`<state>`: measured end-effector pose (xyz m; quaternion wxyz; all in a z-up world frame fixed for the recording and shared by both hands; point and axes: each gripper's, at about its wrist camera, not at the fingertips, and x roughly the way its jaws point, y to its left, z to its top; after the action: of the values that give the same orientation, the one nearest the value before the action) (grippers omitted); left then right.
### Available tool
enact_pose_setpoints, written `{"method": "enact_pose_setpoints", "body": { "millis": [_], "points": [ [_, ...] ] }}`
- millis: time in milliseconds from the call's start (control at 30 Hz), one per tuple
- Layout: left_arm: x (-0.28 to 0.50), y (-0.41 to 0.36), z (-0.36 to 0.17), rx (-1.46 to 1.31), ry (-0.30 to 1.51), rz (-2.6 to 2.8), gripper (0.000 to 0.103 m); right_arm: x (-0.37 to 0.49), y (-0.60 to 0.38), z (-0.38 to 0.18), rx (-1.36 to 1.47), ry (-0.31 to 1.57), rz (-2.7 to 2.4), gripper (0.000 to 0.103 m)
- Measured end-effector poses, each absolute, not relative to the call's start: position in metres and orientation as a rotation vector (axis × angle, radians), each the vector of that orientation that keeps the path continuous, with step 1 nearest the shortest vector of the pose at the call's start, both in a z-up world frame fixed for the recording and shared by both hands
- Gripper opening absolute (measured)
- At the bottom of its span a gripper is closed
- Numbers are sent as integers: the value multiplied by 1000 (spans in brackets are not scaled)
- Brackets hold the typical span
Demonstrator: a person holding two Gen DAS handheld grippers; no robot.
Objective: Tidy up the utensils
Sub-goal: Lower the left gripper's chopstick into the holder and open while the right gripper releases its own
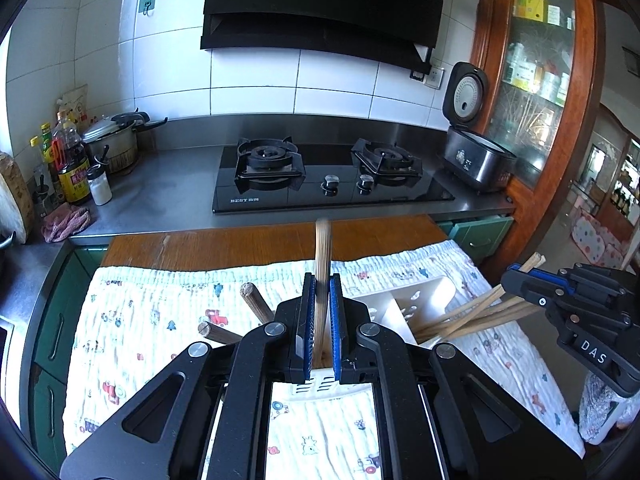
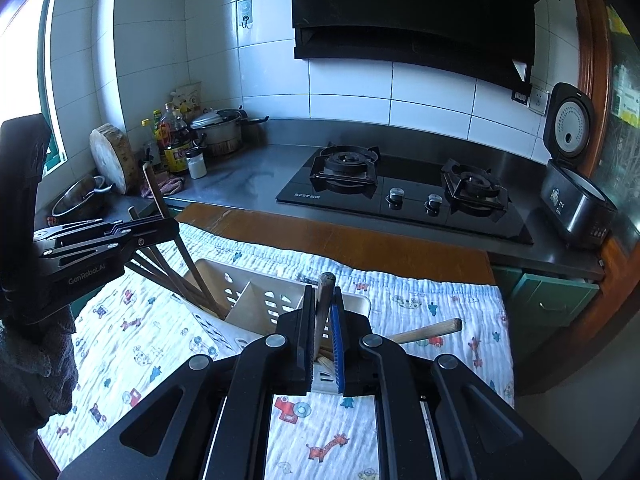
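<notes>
In the left wrist view my left gripper point(image 1: 322, 276) is shut on thin pale chopsticks point(image 1: 322, 248) that stand upright, their lower ends at the front of a white slotted caddy point(image 1: 404, 300). Two thick wooden handles point(image 1: 250, 294) stick out to its left. At the right edge my right gripper point(image 1: 514, 272) is shut on a wooden stick point(image 1: 534, 260), with several chopsticks point(image 1: 472, 316) fanned in the caddy below it. In the right wrist view my right gripper point(image 2: 324, 288) grips that dark-tipped stick point(image 2: 326, 284) over the caddy point(image 2: 248, 300). My left gripper point(image 2: 168, 228) is at the left.
The caddy rests on a cartoon-print cloth point(image 1: 140, 320) over a wooden table point(image 1: 240, 240). Beyond lie a steel counter with a black gas hob point(image 1: 332, 176), an open rice cooker point(image 1: 476, 156), and bottles and a pot point(image 1: 112, 140) at the left. Another wooden handle point(image 2: 432, 330) juts out to the right.
</notes>
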<state>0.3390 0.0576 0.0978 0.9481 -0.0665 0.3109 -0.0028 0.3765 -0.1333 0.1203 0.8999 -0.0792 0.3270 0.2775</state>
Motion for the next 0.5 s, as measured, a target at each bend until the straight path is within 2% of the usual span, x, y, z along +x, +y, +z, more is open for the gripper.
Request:
{"method": "enact_pose_setpoints", "body": {
  "millis": [200,300,367,433,467,500],
  "points": [
    [336,58,99,-139,635,-8,7,373,-135,124,-164,669,573,17],
    [334,58,98,-141,639,-6,8,369,-136,126,-167,660,566,26],
    [332,59,99,-148,639,-8,9,367,-137,128,-169,657,564,28],
    [328,60,101,-149,635,-8,10,364,-137,130,-170,653,560,35],
    [326,60,103,-150,631,-10,14,363,-138,131,-170,651,558,36],
    [324,60,104,-151,626,-9,23,362,-139,132,-170,648,555,39]
  ]
}}
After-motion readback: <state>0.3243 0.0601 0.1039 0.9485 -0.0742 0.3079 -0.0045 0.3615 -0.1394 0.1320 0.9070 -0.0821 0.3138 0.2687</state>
